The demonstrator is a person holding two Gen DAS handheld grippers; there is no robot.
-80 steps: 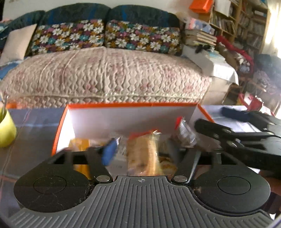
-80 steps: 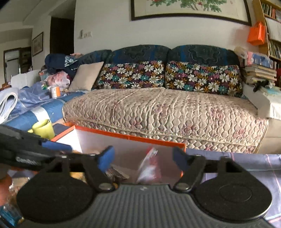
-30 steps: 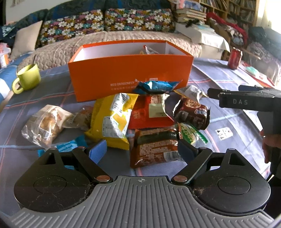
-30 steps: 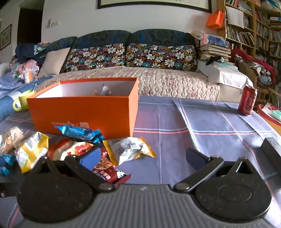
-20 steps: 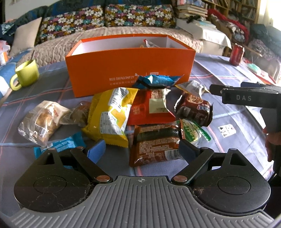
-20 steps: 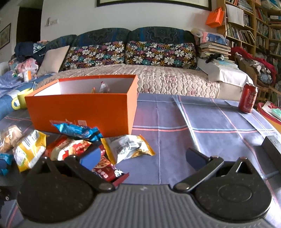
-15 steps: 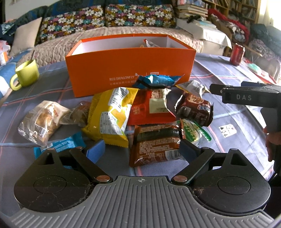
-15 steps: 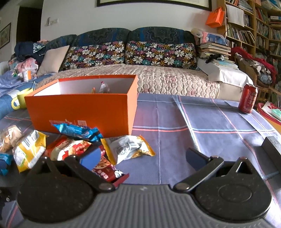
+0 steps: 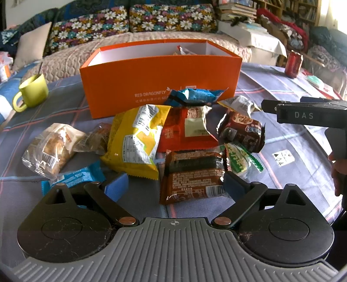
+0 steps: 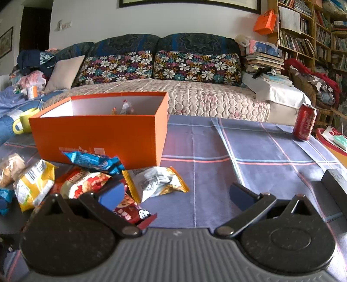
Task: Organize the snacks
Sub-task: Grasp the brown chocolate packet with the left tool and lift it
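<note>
While its jaws have just been opening, the left claw (image 9: pixel 174 181) is held spread over a brown snack packet (image 9: pixel 193 176); the right claw (image 10: pixel 177 193) is spread too.

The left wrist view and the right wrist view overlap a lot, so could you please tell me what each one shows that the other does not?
Only the left wrist view shows the brown packet lying between the open left tool and the right tool's body from the side. Only the right wrist view shows the open right tool, the framed picture and bookshelves. Both show the orange box, yellow packet, green mug and red can.
</note>
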